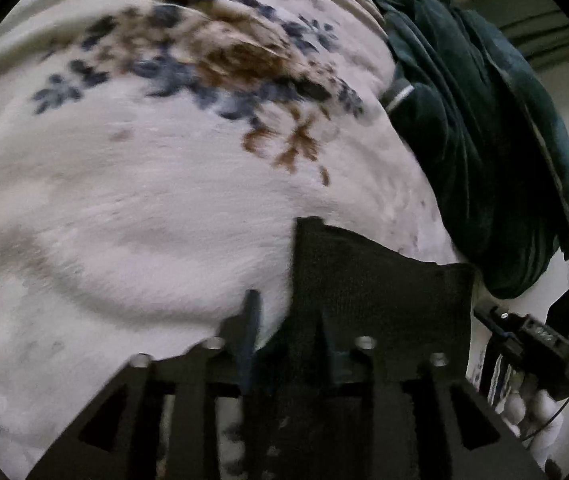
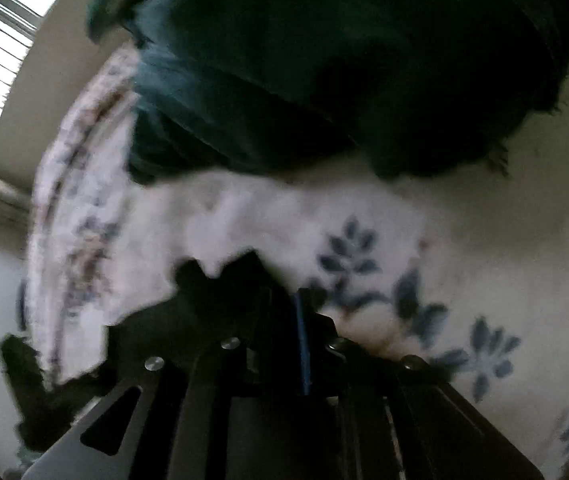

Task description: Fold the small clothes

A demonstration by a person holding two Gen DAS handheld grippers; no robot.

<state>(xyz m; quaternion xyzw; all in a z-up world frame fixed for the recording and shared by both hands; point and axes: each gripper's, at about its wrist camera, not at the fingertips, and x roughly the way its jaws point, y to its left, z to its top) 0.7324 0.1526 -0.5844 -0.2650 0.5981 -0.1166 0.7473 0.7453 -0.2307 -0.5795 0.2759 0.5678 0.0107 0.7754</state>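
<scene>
A small black knit garment point(image 1: 380, 280) hangs stretched between my two grippers above a white floral bedspread point(image 1: 144, 184). My left gripper point(image 1: 288, 320) is shut on one edge of it. In the right wrist view my right gripper point(image 2: 280, 308) is shut on the other edge of the black garment point(image 2: 204, 292), which bunches around the fingers and trails down to the left point(image 2: 32, 396). The right gripper's body point(image 1: 532, 336) and the gloved hand holding it show at the lower right of the left wrist view.
A dark green velvet blanket point(image 1: 480, 140) lies heaped on the far side of the bed; it also fills the top of the right wrist view point(image 2: 324, 60). A barred window point(image 2: 0, 52) is at the upper left. The bedspread point(image 2: 484, 240) extends on all sides.
</scene>
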